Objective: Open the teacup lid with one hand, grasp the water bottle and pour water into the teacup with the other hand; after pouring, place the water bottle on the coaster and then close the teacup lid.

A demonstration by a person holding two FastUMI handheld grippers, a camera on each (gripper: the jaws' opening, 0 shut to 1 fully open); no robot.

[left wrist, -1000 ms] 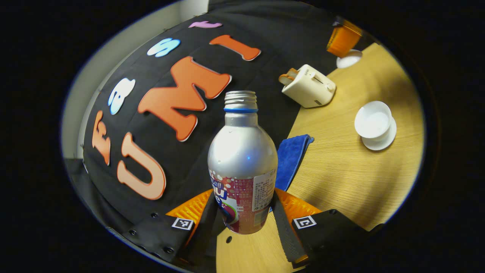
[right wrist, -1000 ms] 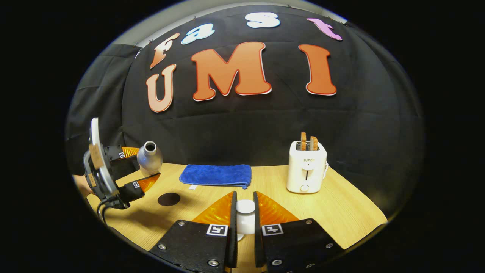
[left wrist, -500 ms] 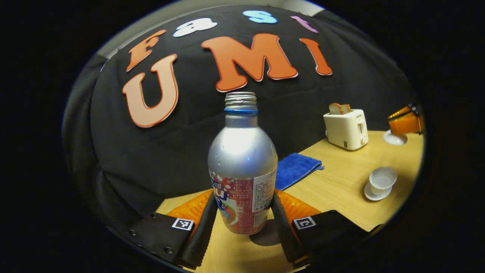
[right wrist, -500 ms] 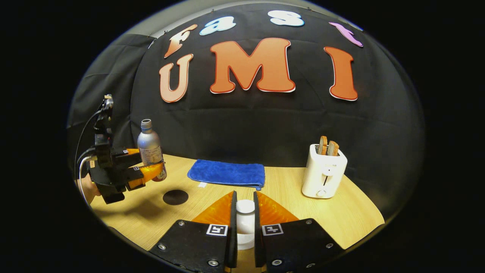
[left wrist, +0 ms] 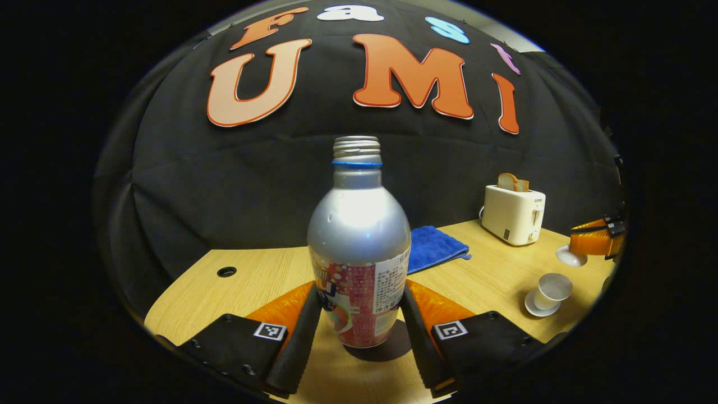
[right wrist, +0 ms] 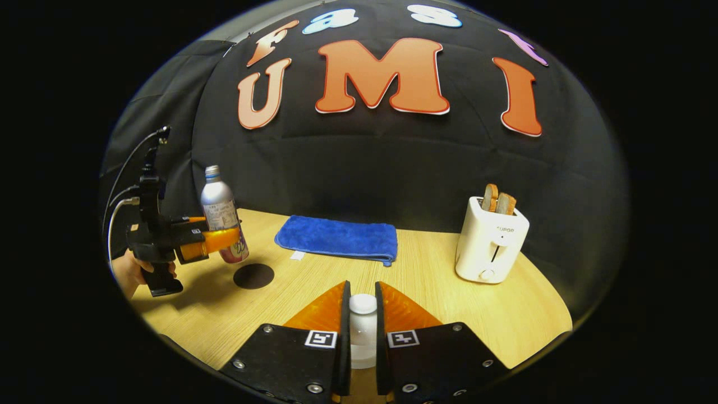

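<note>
A silver bottle [left wrist: 359, 224] with a red label and no cap stands upright between the fingers of my left gripper [left wrist: 359, 294], which is shut on its lower half. From the right gripper view, the bottle [right wrist: 220, 210] hangs low by the far-left edge of the round dark coaster [right wrist: 253, 276], held by the left gripper [right wrist: 216, 240]; contact with the coaster is unclear. My right gripper [right wrist: 363, 314] is shut on the white teacup lid [right wrist: 363, 306] by its knob. The open white teacup [left wrist: 552, 287] sits on its saucer [left wrist: 533, 308] at the right.
A white toaster [right wrist: 492, 241] with toast stands at the back right, also seen in the left gripper view [left wrist: 513, 216]. A folded blue cloth [right wrist: 336, 238] lies along the wall. A hand [right wrist: 130, 270] holds the left gripper. The wooden table [left wrist: 263, 275] has a small hole [left wrist: 226, 272].
The bottle swung from tilted to upright and moved left and down toward the coaster. My right gripper kept hold of the lid, almost still.
</note>
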